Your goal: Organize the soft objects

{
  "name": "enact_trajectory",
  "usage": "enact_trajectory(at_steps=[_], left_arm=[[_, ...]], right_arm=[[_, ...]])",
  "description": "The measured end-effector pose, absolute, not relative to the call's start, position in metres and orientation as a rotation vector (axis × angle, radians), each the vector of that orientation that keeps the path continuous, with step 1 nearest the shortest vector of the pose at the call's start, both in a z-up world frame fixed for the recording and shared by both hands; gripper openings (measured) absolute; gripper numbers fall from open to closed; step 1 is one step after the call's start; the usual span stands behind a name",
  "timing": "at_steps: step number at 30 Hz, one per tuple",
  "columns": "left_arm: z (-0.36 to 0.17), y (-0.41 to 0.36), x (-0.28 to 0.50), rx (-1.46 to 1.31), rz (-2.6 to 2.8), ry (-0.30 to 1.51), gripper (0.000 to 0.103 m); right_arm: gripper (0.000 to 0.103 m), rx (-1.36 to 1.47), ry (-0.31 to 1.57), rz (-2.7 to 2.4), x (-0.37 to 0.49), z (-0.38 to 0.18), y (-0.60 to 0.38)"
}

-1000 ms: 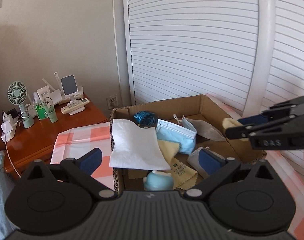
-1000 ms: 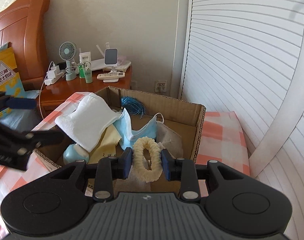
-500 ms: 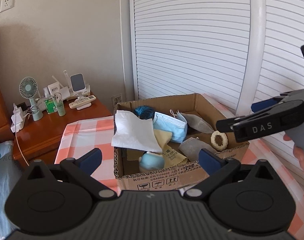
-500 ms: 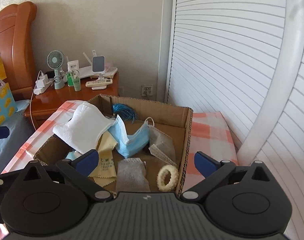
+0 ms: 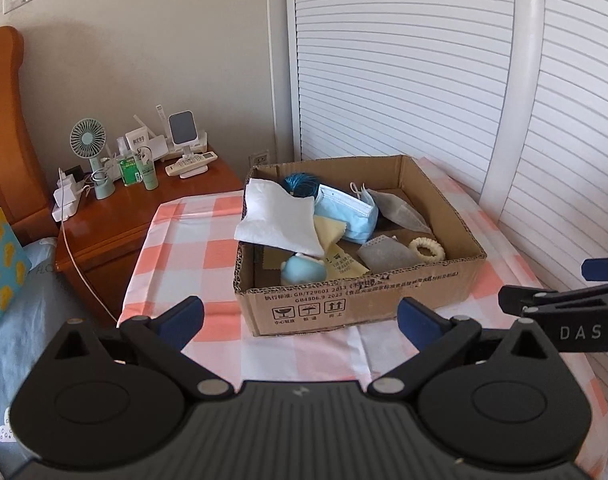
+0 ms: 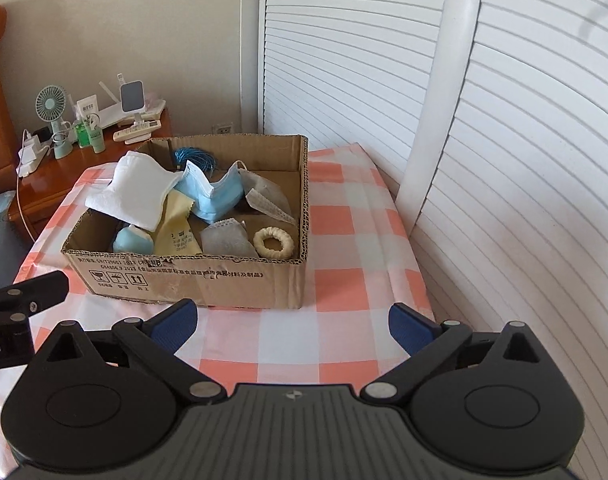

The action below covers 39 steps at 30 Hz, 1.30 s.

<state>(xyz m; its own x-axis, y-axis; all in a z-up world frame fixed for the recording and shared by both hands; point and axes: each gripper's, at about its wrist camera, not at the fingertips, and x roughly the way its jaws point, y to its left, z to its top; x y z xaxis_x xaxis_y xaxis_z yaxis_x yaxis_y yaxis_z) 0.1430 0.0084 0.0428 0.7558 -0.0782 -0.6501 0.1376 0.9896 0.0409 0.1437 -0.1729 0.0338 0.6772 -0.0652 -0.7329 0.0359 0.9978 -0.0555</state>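
Soft items boxed; table around the box (image 6: 192, 284) bare.
My right gripper (image 6: 290, 326) and left gripper (image 5: 300, 318) both gape wide, empty; ring (image 6: 273, 242) lies inside.

An open cardboard box (image 6: 192, 280) sits on the checked cloth, holding the soft things. A white cloth (image 6: 134, 194) drapes over its left rim; a blue face mask (image 6: 214, 196) lies mid-box beside grey masks (image 6: 226, 240). A cream scrunchie (image 6: 273, 242) lies flat in the near right corner.

Bright daylight, sharp, perhaps edge-warped
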Motion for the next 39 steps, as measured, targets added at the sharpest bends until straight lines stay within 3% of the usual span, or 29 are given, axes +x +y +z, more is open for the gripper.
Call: enact_trajectory(at_steps=[39], left_arm=[[0.048, 0.000, 0.137, 0.112, -0.072, 0.709, 0.102]], right_arm=[[0.103, -0.005, 0.771, -0.067, 0.115, 0.047, -0.173]])
